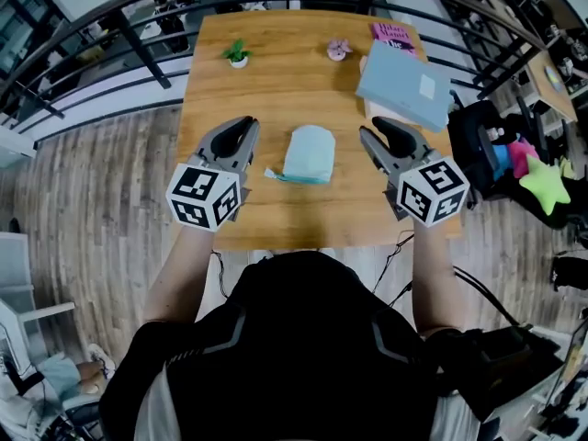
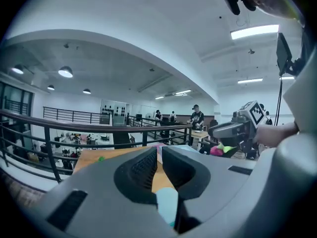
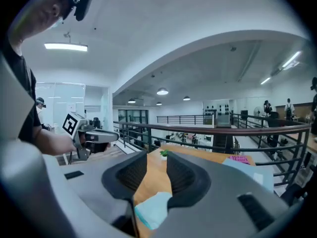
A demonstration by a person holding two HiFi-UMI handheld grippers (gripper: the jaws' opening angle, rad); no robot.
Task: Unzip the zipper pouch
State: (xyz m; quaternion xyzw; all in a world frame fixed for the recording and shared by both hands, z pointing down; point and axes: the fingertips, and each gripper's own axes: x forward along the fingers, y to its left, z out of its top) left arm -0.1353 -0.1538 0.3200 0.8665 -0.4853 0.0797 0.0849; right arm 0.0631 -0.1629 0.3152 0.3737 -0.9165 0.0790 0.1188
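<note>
Pale blue pouch (image 1: 309, 154) lies flat on the bench (image 1: 276, 72), between the two tools, touched by neither. The left tool (image 1: 244, 127) is pressed together and empty; the right tool (image 1: 375, 129) is spread, nothing between its jaws. The zipper (image 1: 292, 177) seems to run along the pouch's near edge, hard to tell.

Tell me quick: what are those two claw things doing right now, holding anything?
Left gripper: shut, holding nothing.
Right gripper: open, holding nothing.
Zipper pouch: held by neither.

Pale teal pouch (image 1: 309, 152), brown wood-grain table (image 1: 276, 90), perhaps pink book (image 1: 393, 33)
</note>
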